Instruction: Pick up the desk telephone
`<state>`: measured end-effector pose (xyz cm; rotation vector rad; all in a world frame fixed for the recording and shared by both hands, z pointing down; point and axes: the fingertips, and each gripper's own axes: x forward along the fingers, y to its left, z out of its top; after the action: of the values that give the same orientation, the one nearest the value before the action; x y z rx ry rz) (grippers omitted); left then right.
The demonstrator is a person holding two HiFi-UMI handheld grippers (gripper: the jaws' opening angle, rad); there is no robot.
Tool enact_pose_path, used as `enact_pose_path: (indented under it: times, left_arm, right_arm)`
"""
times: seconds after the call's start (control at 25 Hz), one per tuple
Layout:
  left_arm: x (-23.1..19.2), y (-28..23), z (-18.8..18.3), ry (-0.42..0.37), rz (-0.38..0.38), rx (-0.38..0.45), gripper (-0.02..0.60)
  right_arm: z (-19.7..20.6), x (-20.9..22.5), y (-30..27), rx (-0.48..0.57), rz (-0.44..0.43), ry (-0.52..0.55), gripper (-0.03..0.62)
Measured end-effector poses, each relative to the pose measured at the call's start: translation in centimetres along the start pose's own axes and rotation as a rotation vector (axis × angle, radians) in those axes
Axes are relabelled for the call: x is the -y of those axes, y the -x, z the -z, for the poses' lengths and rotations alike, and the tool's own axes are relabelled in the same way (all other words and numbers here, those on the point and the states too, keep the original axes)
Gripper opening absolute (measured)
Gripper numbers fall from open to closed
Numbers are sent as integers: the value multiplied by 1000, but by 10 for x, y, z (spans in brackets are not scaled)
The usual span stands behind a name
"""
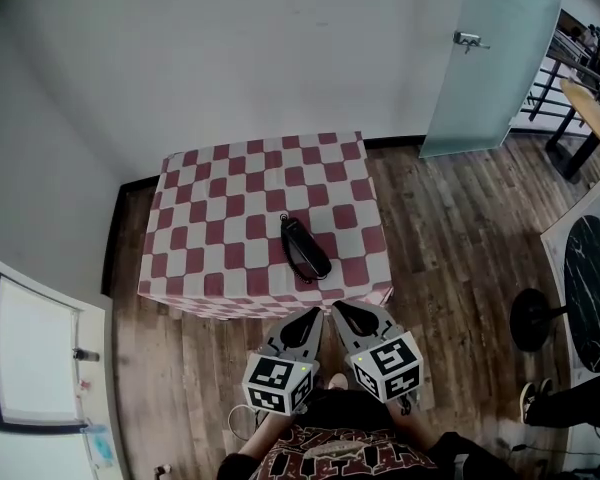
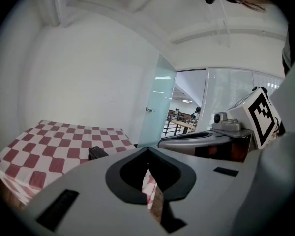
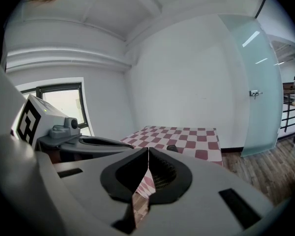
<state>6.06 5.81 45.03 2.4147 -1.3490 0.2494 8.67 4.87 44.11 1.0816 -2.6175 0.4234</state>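
**Telephone lies straight ahead of both closed grippers, not yet reached**

The desk telephone point(image 1: 305, 247) is a black, long object on the table point(image 1: 230, 198), which has a red and white checked cloth. It lies in the near half of the table, a little to the right of the table's middle. Its long axis runs mostly from the table's far side to its near side, with the near end slanted a little to the right and close to the near edge.

The left gripper point(image 1: 316, 314) and the right gripper point(image 1: 338, 307) are side by side just outside the near edge of the table, with their tips leaning toward each other. The telephone is ahead of them, over the edge, and touches neither. The tip of the right gripper seems slightly nearer to the telephone's near end, but the difference is small.

In the left gripper view the jaws of the left gripper point(image 2: 148, 151) are together with nothing between them, and the telephone point(image 2: 97, 153) appears left of their line. In the right gripper view the right gripper point(image 3: 148, 150) is also closed and empty, and the telephone point(image 3: 172, 148) appears a little right of its line. Both grippers point gently downward.

I judge that one gripper must first open and line up across the narrow width of the telephone.
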Motion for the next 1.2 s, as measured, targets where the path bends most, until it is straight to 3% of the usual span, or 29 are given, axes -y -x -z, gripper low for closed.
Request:
enact_pose_path:
  times: [0.16, 0.4, 0.88, 1.2]
  left_arm:
    - [-34, 8, -10, -6, 19, -6, 6]
    - [-30, -31, -16, -13, 43, -22, 6]
    - [-86, -63, -29, -25, 104, -47, 6]
    - [-117, -69, -29, -12, 102, -67, 6]
  right_arm:
    - [-14, -13, -28, 0, 17, -2, 20]
    - [-16, 22, -36, 2, 34, -12, 20]
    - [-30, 45, -92, -11, 104, -29, 20]
    - [-28, 50, -118, -34, 129, -56, 20]
